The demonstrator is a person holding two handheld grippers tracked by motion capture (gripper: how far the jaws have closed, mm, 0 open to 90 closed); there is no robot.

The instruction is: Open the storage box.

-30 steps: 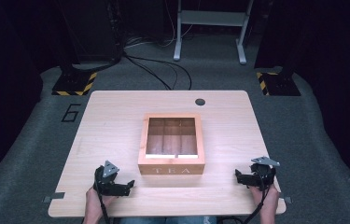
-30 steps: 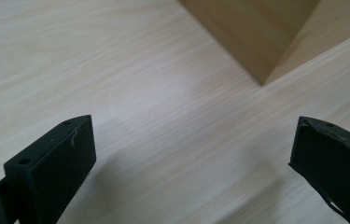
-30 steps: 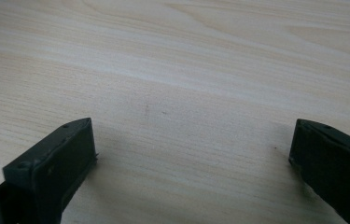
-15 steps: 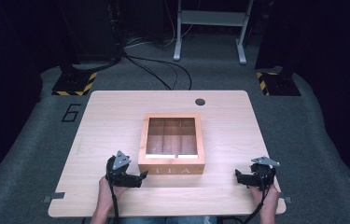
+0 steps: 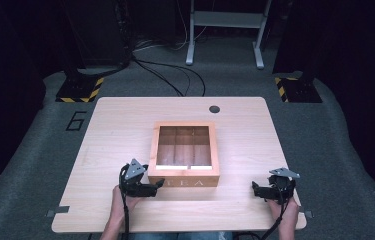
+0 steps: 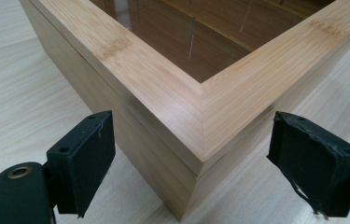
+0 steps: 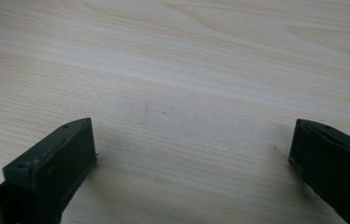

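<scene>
A wooden tea box [image 5: 185,181] with a glass-panelled lid and dividers inside sits in the middle of the light wooden table [image 5: 120,125]. My left gripper [image 5: 159,184] is at the box's front left corner. In the left gripper view that corner [image 6: 163,79] lies between the jaws of the left gripper [image 6: 191,154]. The jaws have just been closing, and neither pad [image 6: 86,158] presses on the wood. My right gripper [image 5: 256,189] rests near the table's front right, open over bare tabletop [image 7: 191,149].
A small dark round spot [image 5: 214,108] marks the table behind the box. Beyond the table, on grey carpet, stand two bases with yellow-black stripes [image 5: 80,90], a metal frame [image 5: 225,30] and loose cables [image 5: 175,80].
My left gripper has moved right and slightly up to the box's front left corner, and its jaws have narrowed around it. The right gripper has stayed put.
</scene>
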